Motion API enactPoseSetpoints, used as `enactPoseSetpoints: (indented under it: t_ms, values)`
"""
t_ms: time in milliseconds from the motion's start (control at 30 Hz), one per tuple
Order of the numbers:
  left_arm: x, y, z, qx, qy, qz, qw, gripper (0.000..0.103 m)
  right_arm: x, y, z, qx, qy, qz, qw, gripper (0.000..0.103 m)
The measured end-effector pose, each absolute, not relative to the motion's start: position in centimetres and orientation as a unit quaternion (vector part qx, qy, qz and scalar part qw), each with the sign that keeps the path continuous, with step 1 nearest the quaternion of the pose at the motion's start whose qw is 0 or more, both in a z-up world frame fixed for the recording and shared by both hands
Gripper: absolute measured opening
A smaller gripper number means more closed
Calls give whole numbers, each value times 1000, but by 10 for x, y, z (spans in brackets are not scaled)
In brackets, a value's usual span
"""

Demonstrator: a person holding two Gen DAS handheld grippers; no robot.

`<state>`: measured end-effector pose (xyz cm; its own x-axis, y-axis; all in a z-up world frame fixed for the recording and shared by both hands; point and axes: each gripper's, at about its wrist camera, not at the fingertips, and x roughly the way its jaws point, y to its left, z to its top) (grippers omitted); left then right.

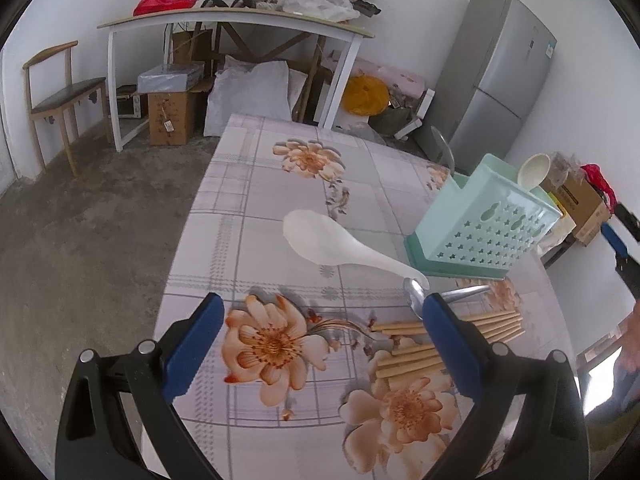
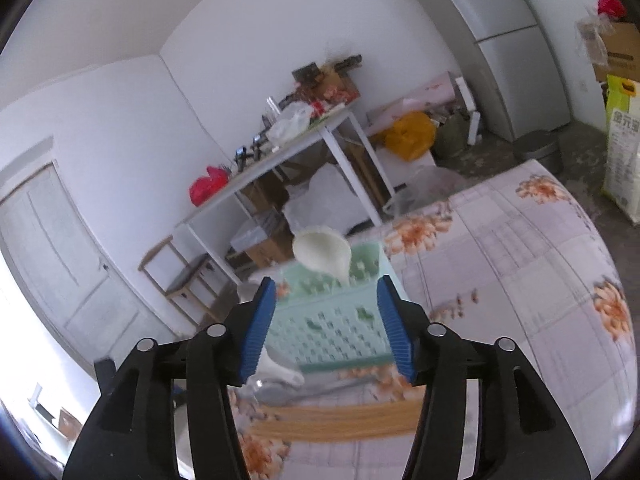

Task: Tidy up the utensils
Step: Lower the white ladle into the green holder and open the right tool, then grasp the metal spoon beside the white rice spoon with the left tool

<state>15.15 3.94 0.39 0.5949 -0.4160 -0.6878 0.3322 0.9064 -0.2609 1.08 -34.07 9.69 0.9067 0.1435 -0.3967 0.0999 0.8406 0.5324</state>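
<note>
We held both grippers, left [image 1: 320, 320] and right [image 2: 326, 316], spread empty: chopsticks [image 1: 408, 354] under them awaited the caddy [image 1: 484, 228] ahead.

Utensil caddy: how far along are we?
Done: one cream spoon stands in the green caddy. In hand: nothing; left gripper and right gripper are both open. Left: white rice paddle, metal spoon and chopsticks lie on the table.
</note>
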Motion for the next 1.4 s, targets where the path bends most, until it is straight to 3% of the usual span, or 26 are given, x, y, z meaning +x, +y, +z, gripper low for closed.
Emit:
enactPoseSetpoints:
  t_ms: [567, 633, 800, 1000, 1200, 1400]
  values:
    - [172, -1, -14, -95, 444, -251, 855, 97, 31, -239, -9, 256, 416, 110, 865, 57]
    - [174, -7, -16, -102, 451, -263, 847, 90, 31, -236, -15, 253, 422, 116, 863, 57]
    - [182, -24, -24, -104, 472, -285, 828, 59, 28, -240, -23, 258, 423, 118, 861, 57]
    - [195, -42, -35, -93, 491, -290, 816, 36, 25, -251, -29, 269, 419, 118, 859, 57]
    - [205, -51, -46, -76, 511, -277, 811, 22, 24, -255, -31, 274, 418, 126, 857, 57]
    - [207, -58, -55, -55, 522, -262, 810, 15, 24, -260, -33, 283, 417, 131, 854, 57]
